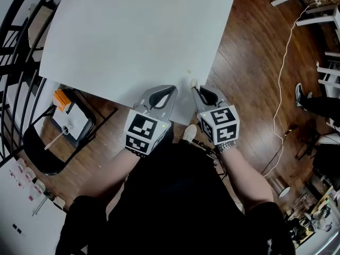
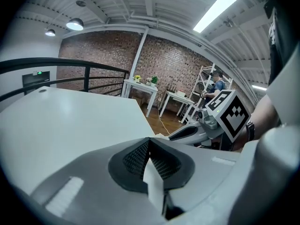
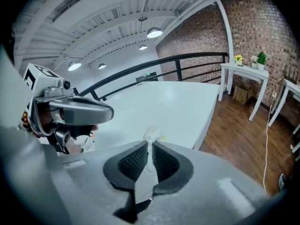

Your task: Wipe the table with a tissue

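Observation:
The white table [image 1: 133, 36] fills the upper middle of the head view. Both grippers sit at its near right corner, side by side. My right gripper [image 1: 195, 88] is shut on a small crumpled white tissue [image 1: 194, 82], which pokes out past the pads [image 3: 152, 136] just above the tabletop [image 3: 173, 102]. A tiny yellowish speck [image 1: 187, 70] lies on the table just beyond it. My left gripper [image 1: 171, 89] is shut, its tip [image 2: 149, 139] over the table edge [image 2: 70, 121]. A white strip shows between its pads; I cannot tell what it is.
A black chair [image 1: 58, 137] holding an orange box [image 1: 62, 99] and papers stands left of me. A black railing [image 1: 16, 36] runs along the far left. On the wood floor at right lie a white cable [image 1: 281, 78], white furniture legs [image 1: 319, 15] and someone's shoe [image 1: 300, 94].

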Demonstrator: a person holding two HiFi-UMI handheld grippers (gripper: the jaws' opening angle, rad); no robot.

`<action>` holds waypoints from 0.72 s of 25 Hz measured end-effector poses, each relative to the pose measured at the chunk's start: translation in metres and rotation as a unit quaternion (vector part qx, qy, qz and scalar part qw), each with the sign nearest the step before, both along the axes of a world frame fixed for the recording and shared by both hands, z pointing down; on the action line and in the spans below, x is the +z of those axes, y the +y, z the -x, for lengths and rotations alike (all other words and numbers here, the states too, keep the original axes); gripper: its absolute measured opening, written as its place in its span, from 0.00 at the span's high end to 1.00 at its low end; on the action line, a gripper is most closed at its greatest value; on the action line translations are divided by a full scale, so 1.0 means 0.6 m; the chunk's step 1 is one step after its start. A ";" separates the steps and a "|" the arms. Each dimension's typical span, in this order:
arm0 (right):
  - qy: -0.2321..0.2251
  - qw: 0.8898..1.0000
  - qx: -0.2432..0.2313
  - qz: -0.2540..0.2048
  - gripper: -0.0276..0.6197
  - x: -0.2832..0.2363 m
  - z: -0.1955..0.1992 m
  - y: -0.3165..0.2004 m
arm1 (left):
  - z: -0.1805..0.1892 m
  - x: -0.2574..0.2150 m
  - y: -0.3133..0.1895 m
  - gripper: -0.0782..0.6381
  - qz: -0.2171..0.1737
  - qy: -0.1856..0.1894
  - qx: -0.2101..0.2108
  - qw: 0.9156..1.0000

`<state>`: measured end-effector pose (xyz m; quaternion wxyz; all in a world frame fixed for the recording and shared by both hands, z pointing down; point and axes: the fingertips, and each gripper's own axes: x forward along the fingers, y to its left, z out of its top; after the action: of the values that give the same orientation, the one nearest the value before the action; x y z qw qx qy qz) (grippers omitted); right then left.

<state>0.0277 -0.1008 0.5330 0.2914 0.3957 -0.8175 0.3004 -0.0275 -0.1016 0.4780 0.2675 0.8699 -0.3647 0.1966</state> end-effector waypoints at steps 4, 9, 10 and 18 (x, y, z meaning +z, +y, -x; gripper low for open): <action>0.013 1.000 0.001 0.016 0.94 0.024 0.002 -0.018 | 0.005 0.011 -0.017 0.88 0.010 0.000 0.004 1.000; 0.024 0.999 -0.002 0.037 0.94 0.051 0.009 -0.029 | 0.014 0.023 -0.031 0.88 0.020 -0.003 0.003 1.000; 0.028 0.999 -0.002 0.040 0.94 0.058 0.007 -0.031 | 0.016 0.024 -0.033 0.88 0.021 -0.004 0.003 1.000; 0.044 0.997 -0.005 0.061 0.94 0.078 0.013 -0.042 | 0.031 0.032 -0.050 0.88 0.029 -0.003 0.001 1.000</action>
<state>0.0199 -0.1260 0.5797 0.3521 0.3857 -0.7860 0.3308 -0.0461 -0.1317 0.4970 0.2915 0.8614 -0.3591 0.2101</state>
